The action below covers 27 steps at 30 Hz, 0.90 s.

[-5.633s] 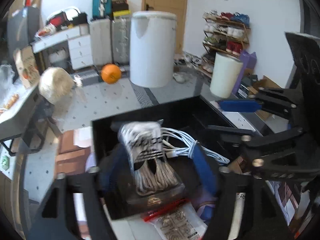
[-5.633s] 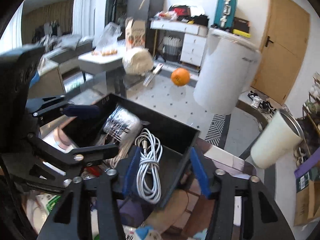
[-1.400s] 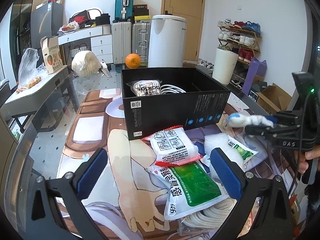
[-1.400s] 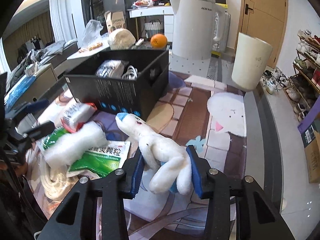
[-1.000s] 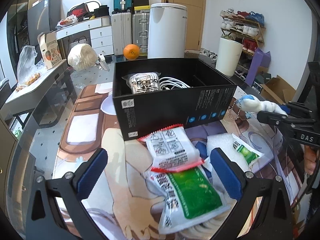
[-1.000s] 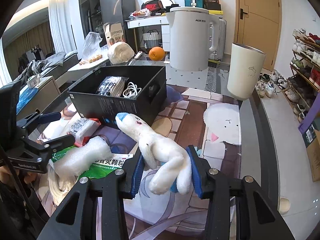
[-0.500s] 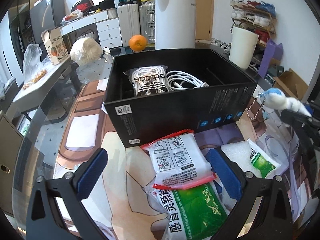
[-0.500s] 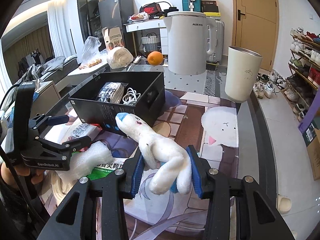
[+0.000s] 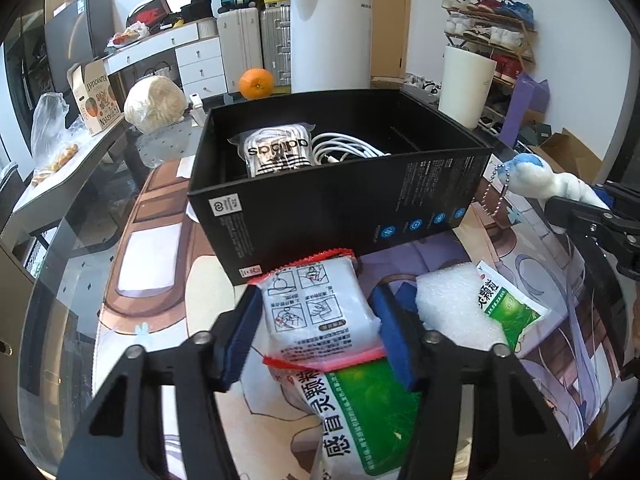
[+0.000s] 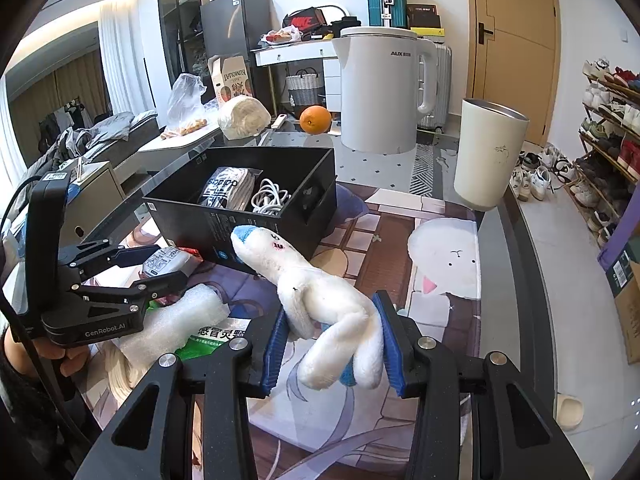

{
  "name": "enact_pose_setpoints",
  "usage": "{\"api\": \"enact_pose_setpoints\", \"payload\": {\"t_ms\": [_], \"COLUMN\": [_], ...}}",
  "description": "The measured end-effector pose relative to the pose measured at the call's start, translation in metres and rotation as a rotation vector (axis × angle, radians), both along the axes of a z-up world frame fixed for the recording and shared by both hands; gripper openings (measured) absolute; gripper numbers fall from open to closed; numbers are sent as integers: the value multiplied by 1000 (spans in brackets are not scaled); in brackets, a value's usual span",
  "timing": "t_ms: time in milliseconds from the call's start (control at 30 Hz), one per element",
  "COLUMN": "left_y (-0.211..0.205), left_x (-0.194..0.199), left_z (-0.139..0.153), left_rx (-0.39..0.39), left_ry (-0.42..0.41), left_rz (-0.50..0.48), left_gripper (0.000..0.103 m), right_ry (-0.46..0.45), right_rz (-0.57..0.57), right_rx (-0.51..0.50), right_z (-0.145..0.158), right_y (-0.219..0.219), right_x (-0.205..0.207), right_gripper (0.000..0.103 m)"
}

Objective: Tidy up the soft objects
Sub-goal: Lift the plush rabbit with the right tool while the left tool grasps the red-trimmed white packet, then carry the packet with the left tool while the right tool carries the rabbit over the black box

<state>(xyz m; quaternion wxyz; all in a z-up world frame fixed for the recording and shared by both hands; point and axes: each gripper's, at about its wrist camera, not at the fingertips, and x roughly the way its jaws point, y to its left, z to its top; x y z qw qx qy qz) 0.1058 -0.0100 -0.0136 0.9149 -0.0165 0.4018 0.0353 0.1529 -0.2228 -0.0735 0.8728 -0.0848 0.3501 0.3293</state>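
A glass table (image 9: 80, 240) covered by a cartoon-print mat (image 10: 440, 248) carries everything. On it stands an open black box (image 9: 340, 208), holding a packaged sock bundle (image 9: 278, 152) and a coiled white cable (image 9: 344, 146). In front of the box lie a green-and-white sachet (image 9: 360, 412), a white foam sheet (image 9: 452, 308) and a smaller green sachet (image 9: 508, 308). The right gripper (image 10: 332, 344) pinches a white plush toy (image 10: 316, 284) by its lower body, held in the air just beside the box's right corner, its blue-tipped head toward the box. The left gripper (image 9: 316, 332) has its blue pads against both sides of a red-edged white pouch (image 9: 316, 312), which lies on the large sachet just in front of the box.
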Motion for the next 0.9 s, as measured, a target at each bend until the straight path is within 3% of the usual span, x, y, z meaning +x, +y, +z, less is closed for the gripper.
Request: {"api": "enact_pose_setpoints", "payload": {"t_ms": [133,900], "left_y": [0,19], "left_x": [-4,-31], "left_z": [1,24], "left_rx": [8,-52], "left_ry": [-15,-152], "left_rz": [3,27], "left_gripper": [47,46], "right_ry": [-8,-47], "right_rz": [9,-11], "right_rx": [8,21], "right_z": [2,11], "right_y": [3,20], "right_x": [-2,-10], "right_gripper": [42,42]}}
